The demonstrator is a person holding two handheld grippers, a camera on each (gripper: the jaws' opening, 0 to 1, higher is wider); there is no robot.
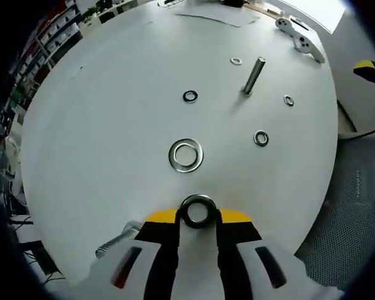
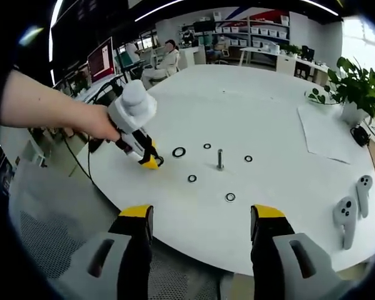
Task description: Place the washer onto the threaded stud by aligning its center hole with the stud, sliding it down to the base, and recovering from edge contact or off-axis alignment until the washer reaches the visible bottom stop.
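Observation:
The threaded stud (image 1: 253, 76) (image 2: 220, 159) stands upright on the white round table (image 1: 112, 125) (image 2: 256, 106). My left gripper (image 1: 197, 215) is shut on a dark ring washer (image 1: 197, 211), held low over the table's near edge, well short of the stud. A large shiny washer (image 1: 186, 155) lies flat just ahead of it. In the right gripper view a hand holds the left gripper (image 2: 151, 161) at the table's left edge. My right gripper (image 2: 203, 215) is wide open with nothing in it, off the table's near edge.
Small washers lie around the stud: a black one (image 1: 190, 96) (image 2: 179, 152), and others (image 1: 260, 138), (image 1: 289, 100), (image 1: 236, 60). A bolt (image 1: 115, 240) lies by the left jaw. Two white controllers (image 2: 353, 212), a paper sheet (image 2: 331, 134) and a plant (image 2: 356, 87) sit on the right.

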